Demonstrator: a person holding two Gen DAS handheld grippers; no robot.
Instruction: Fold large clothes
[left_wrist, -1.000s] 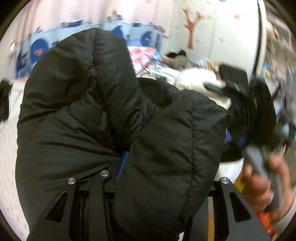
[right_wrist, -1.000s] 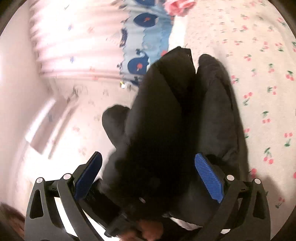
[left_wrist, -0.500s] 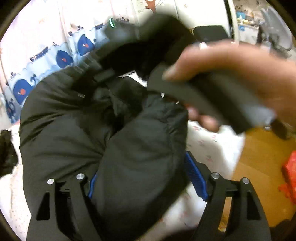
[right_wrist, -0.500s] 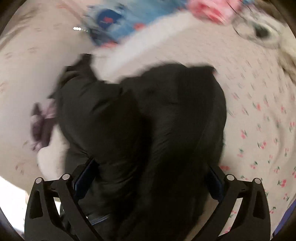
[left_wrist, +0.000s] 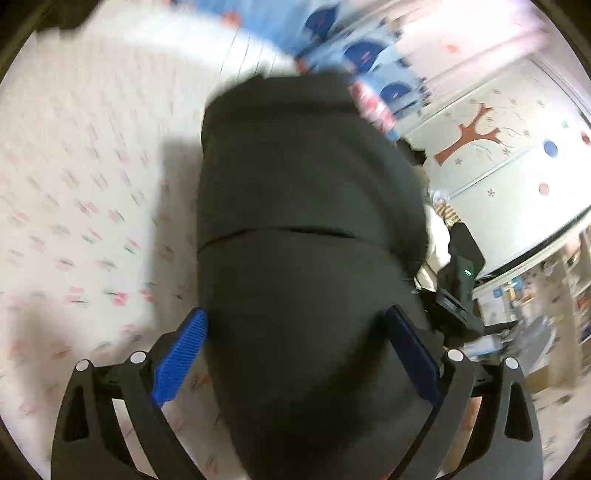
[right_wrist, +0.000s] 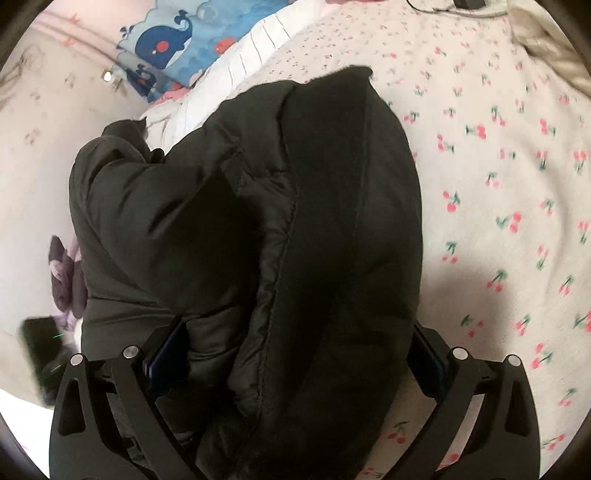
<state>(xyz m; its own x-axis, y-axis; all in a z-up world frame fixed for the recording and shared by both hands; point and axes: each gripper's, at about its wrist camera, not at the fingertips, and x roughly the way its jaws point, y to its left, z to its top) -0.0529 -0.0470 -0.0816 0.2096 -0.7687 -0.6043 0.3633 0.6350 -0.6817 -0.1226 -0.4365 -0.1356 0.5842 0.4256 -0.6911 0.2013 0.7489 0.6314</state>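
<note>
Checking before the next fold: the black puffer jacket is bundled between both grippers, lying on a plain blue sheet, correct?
Not quite. The black puffer jacket sits between both grippers, but the sheet is pale with a red cherry print, not plain blue; the right wrist view shows it clearly.

I see the jacket (right_wrist: 258, 229) lying folded in a bundle on the bed sheet (right_wrist: 498, 166), running forward from between the fingers of my right gripper (right_wrist: 295, 365). My left gripper (left_wrist: 299, 354) straddles the same jacket (left_wrist: 303, 229), one finger on each side. A pillow (right_wrist: 166, 40) sits behind the jacket, at the far edge of the bed. Sheet lies left of the bundle in my left view, and a wall (left_wrist: 509, 147) stands to its right.
</note>
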